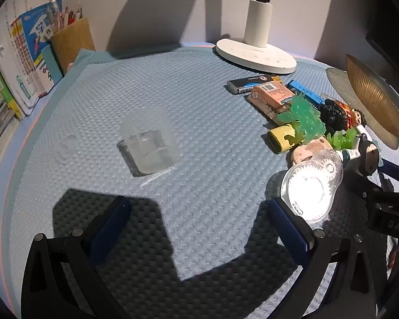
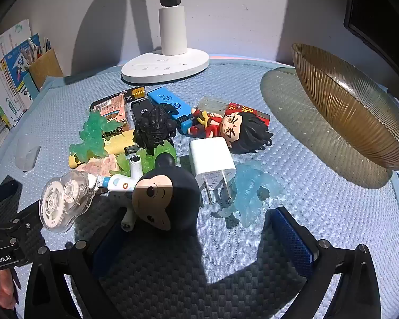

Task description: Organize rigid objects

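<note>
A pile of small objects lies on the blue mat (image 2: 319, 199): a mouse figure (image 2: 167, 199), white charger (image 2: 212, 159), pale blue figure (image 2: 250, 191), red doll (image 2: 234, 130), black figure (image 2: 154, 130), green figures (image 2: 93, 138), blue lighter (image 2: 170, 103), clear correction-tape case (image 2: 63, 202) and small boxes. My right gripper (image 2: 202, 239) is open, just in front of the mouse figure. My left gripper (image 1: 199, 228) is open and empty over bare mat, with the tape case (image 1: 311, 188) by its right finger and a clear plastic cup (image 1: 149, 143) ahead.
An amber ribbed glass bowl (image 2: 359, 111) stands tilted at the right. A white lamp base (image 2: 165, 66) is at the back. Books and a pen holder (image 1: 69, 42) line the left edge, against the wall.
</note>
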`<state>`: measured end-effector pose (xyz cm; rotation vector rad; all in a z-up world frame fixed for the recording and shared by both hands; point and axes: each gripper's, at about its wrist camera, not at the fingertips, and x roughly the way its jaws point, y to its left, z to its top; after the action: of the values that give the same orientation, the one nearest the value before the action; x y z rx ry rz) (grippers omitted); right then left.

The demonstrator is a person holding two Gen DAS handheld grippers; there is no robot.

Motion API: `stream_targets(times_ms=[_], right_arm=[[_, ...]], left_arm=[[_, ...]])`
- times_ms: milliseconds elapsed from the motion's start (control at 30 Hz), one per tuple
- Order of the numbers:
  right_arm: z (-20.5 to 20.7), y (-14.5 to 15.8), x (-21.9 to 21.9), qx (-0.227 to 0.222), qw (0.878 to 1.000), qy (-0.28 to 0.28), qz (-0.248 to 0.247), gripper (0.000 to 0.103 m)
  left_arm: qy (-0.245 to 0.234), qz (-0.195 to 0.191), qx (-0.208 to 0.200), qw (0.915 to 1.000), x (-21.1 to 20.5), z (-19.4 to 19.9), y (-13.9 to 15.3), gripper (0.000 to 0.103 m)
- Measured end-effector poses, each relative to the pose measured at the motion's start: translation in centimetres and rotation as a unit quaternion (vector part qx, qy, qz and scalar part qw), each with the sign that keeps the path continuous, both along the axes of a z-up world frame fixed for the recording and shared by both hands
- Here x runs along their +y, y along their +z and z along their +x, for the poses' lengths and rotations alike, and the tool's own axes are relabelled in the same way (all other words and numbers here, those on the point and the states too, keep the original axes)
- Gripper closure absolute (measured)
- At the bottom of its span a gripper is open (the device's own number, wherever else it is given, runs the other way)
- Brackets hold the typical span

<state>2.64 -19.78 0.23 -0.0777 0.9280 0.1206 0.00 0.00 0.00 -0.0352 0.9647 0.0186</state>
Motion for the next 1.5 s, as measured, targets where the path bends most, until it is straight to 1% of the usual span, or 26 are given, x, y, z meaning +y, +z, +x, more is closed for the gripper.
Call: stream_targets(times_ms=[133,167,200,233,300,333,400,467,500,533,600,633,667,700,733,767,833,900,1000,1033,1100,1133,1200,1300,1367,1500], right_arm=[[-0.1,0.0,0.0,0.005,1.000,-0.002,-0.002,0.000],[-0.1,0.1,0.0,0.017,1.000,-0.001,-0.001,0.000],[-0.2,0.3,0.0,0.036,0.999,0.005,-0.004,0.000],[-0.4,0.3,-0.1,0.052,0.999,0.009,-0.004,0.000],[-1.6,0.3,-0.3,0.051,0.999,0.004,0.001,0.000],[-2.5,0.4,-0.5,0.053,0.999,0.009,-0.001,0.000],[-4.0,0.5,-1.0,0.060,0.998,0.005,0.007,0.000],[-5.9,1.2,-2.1,0.049,0.998,-0.013,0.043,0.000],[-6.7,1.9,-2.8,0.037,0.997,-0.015,0.061,0.000],[-8.0,2.8,-3.2,0.013,0.998,-0.019,0.062,0.000],[-9.8,4.7,-3.3,-0.027,0.998,-0.023,0.045,0.000],[-10.9,5.8,-3.3,-0.051,0.998,-0.025,0.036,0.000],[-11.1,6.7,-3.2,-0.064,0.997,-0.027,0.030,0.000],[-12.2,7.6,-3.2,-0.085,0.996,-0.031,0.021,0.000],[-12.7,8.2,-3.3,-0.094,0.995,-0.032,0.016,0.000],[-12.3,8.7,-2.8,-0.096,0.995,-0.033,0.013,0.000],[-13.2,9.1,-2.4,-0.111,0.993,-0.026,0.005,0.000],[-13.9,9.5,-1.7,-0.122,0.992,-0.026,-0.001,0.000],[-14.1,9.5,-1.5,-0.116,0.993,-0.019,0.020,0.000],[-14.4,9.7,-1.7,-0.114,0.993,-0.021,0.033,0.000],[-14.8,9.2,-1.9,-0.108,0.992,-0.031,0.053,0.000],[-15.1,9.0,-2.0,-0.106,0.992,-0.036,0.063,0.000],[-15.6,8.8,-1.9,-0.106,0.992,-0.042,0.058,0.000],[-16.1,8.7,-2.1,-0.110,0.992,-0.042,0.044,0.000],[-16.5,8.8,-2.2,-0.114,0.991,-0.043,0.046,0.000],[-17.1,8.9,-2.0,-0.120,0.991,-0.044,0.040,0.000]], left_arm=[[0.011,0.003,0.011,0.9999,0.1,-0.4,0.1,0.000],[0.010,0.000,0.006,0.9999,0.1,-1.1,0.2,0.000],[0.012,-0.008,0.019,0.9997,0.7,-1.3,0.3,0.000],[0.012,-0.011,0.012,0.9998,1.2,-2.1,0.5,0.000],[0.002,0.006,0.004,1.0000,1.1,-3.8,0.7,0.000],[-0.003,0.001,0.011,0.9999,1.5,-4.2,0.8,0.000],[0.008,-0.014,0.019,0.9997,2.3,-4.8,1.5,0.001],[0.013,-0.026,-0.006,0.9996,3.1,-6.2,2.5,0.001],[0.012,-0.027,-0.015,0.9994,3.2,-6.4,3.3,0.001],[0.007,-0.023,-0.032,0.9992,3.3,-7.0,4.4,0.001],[-0.009,-0.003,-0.060,0.9981,2.7,-7.7,6.9,0.001],[-0.019,0.016,-0.074,0.9969,2.5,-8.1,8.2,0.001],[-0.022,0.024,-0.080,0.9962,2.5,-8.5,8.7,0.001],[-0.025,0.035,-0.083,0.9956,2.5,-8.6,9.2,0.001],[-0.031,0.042,-0.082,0.9952,2.6,-8.8,9.7,0.001],[-0.036,0.042,-0.080,0.9952,2.6,-9.0,9.8,0.001],[-0.043,0.033,-0.074,0.9958,2.9,-9.4,9.5,0.001],[-0.040,0.021,-0.069,0.9966,2.7,-10.3,9.1,0.001],[-0.018,0.007,-0.080,0.9966,0.1,-11.5,8.8,0.001],[-0.018,0.006,-0.087,0.9960,0.3,-11.9,9.1,0.001],[-0.012,0.011,-0.097,0.9951,-1.1,-12.5,9.0,0.001],[-0.009,0.020,-0.101,0.9947,-1.2,-12.8,9.1,0.001],[-0.004,0.029,-0.102,0.9944,-2.3,-13.1,9.0,0.001],[-0.002,0.013,-0.096,0.9953,-2.3,-13.7,8.6,0.001],[-0.001,0.000,-0.093,0.9956,-2.3,-14.1,8.3,0.001],[0.003,0.002,-0.096,0.9954,-2.3,-14.7,7.9,0.001]])
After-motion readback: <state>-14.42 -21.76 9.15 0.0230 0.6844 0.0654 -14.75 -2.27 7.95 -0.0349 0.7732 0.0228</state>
